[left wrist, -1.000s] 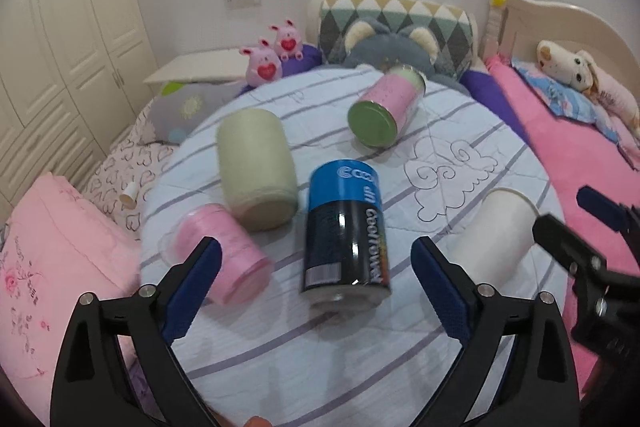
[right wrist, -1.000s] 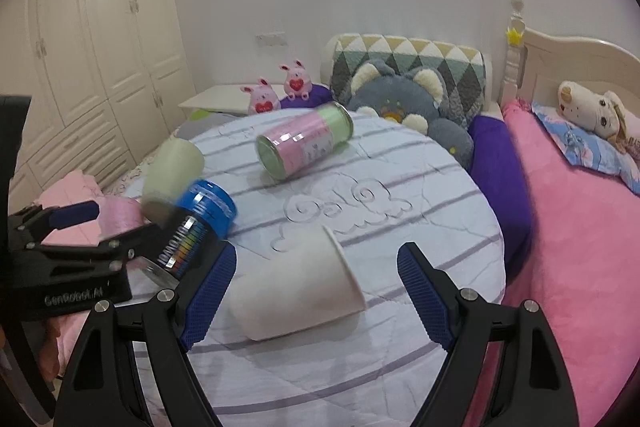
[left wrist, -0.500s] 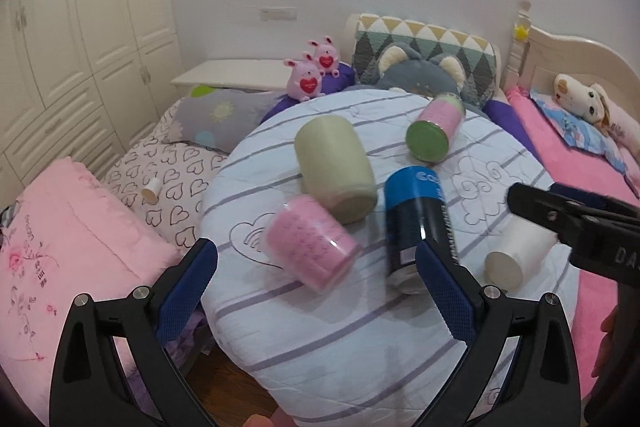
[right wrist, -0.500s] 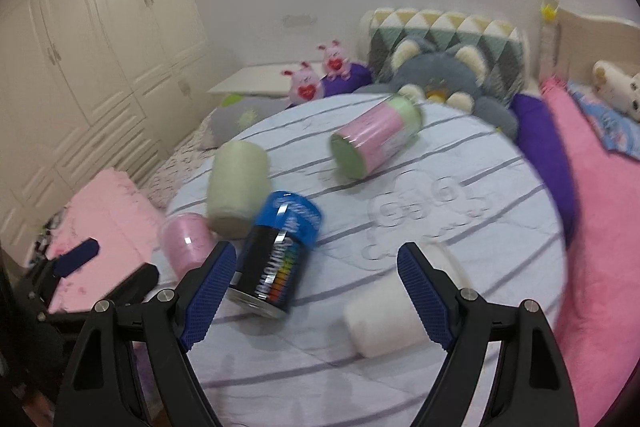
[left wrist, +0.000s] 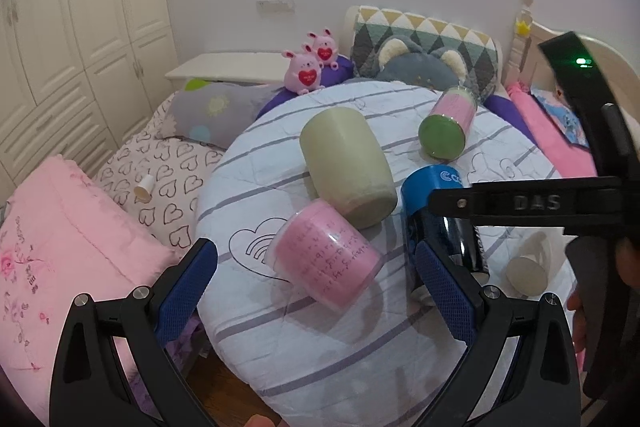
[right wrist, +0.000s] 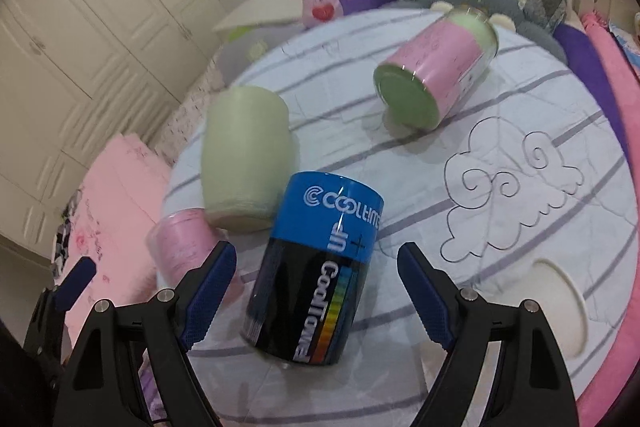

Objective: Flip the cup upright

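Fingers (right wrist: 208, 291) of the right gripper (right wrist: 316, 253) stood spread wide, pinching nothing; same for the left gripper (left wrist: 314, 249), parted and empty.

Found the blue-and-black glossy cylindrical cup (right wrist: 320, 267) lying on its side just ahead of the right fingertips, roughly centred in the gap, blue end pointing away. Judged this the cup being approached, though could not be sure, with several others lying down too.

Advised for a clean flip: straddle the middle of the barrel, close squarely on the round sides, lift clear before rotating, then set down gently, since the glossy skin looked slippery.

Noted a pale green matte tumbler (right wrist: 244, 159) on its side, touching or nearly touching the cup beyond the left fingertip, and a translucent pink plastic cup (left wrist: 324, 255) between the left gripper's fingers. Farther ahead lay a pink-labelled jar with green ends (right wrist: 436, 75); to the right of the right fingertip, a white paper cup (right wrist: 556, 303).

Underneath, saw a round table in a grey-striped white quilted cover (right wrist: 520, 107), soft enough to wobble a cup. Beyond, made out cream panelled wardrobe doors (right wrist: 80, 27), pink plush pigs (left wrist: 308, 67) and a grey bear cushion (left wrist: 420, 67).
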`<control>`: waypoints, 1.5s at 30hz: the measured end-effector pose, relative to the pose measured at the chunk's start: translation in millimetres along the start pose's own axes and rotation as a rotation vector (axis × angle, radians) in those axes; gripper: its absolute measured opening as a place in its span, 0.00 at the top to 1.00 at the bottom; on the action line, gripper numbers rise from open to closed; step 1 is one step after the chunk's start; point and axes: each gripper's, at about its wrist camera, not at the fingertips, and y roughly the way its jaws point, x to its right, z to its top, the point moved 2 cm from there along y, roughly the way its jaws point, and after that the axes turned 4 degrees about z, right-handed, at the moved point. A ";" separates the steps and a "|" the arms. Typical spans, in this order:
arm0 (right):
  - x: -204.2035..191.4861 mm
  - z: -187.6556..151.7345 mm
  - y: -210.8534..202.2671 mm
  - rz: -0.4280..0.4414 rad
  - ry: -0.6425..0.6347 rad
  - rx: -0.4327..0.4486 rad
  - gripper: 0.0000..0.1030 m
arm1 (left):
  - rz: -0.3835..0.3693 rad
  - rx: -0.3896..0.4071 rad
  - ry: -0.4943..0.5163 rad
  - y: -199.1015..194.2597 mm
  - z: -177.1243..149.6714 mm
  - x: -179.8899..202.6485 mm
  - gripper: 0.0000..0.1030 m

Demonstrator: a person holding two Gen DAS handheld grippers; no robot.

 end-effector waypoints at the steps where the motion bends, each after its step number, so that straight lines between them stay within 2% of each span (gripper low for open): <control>1: 0.7 1.4 4.2 0.001 0.000 -0.018 0.18 | 0.001 -0.001 0.002 2.0 0.8 0.7 0.02; 6: 5.9 6.3 23.0 0.041 0.016 -0.075 0.18 | -0.007 -0.013 0.021 10.5 0.8 4.6 0.02; 14: 21.7 4.0 34.9 0.103 0.048 -0.110 0.19 | -0.036 -0.034 0.037 17.2 0.3 13.8 0.02; 17: 26.3 2.8 40.0 0.157 0.061 -0.131 0.21 | -0.045 -0.038 0.046 16.8 -1.1 18.8 0.02; 18: 26.4 2.8 39.1 0.172 0.059 -0.121 0.27 | -0.048 -0.040 0.049 16.7 -1.6 20.3 0.02; 26: 28.5 0.5 18.3 0.171 0.007 -0.023 0.27 | -0.075 -0.043 0.065 13.6 -2.1 35.2 0.02; 32: 29.8 8.0 -13.2 0.087 -0.067 0.125 0.30 | -0.125 -0.056 0.068 19.7 4.8 57.9 0.02; 40: 38.9 14.7 -34.0 -0.099 -0.164 0.259 0.33 | -0.095 -0.054 0.082 28.3 14.0 80.7 0.02; 45: 49.1 21.6 -31.2 -0.152 -0.179 0.346 0.33 | -0.073 -0.058 0.065 35.8 15.8 82.9 0.02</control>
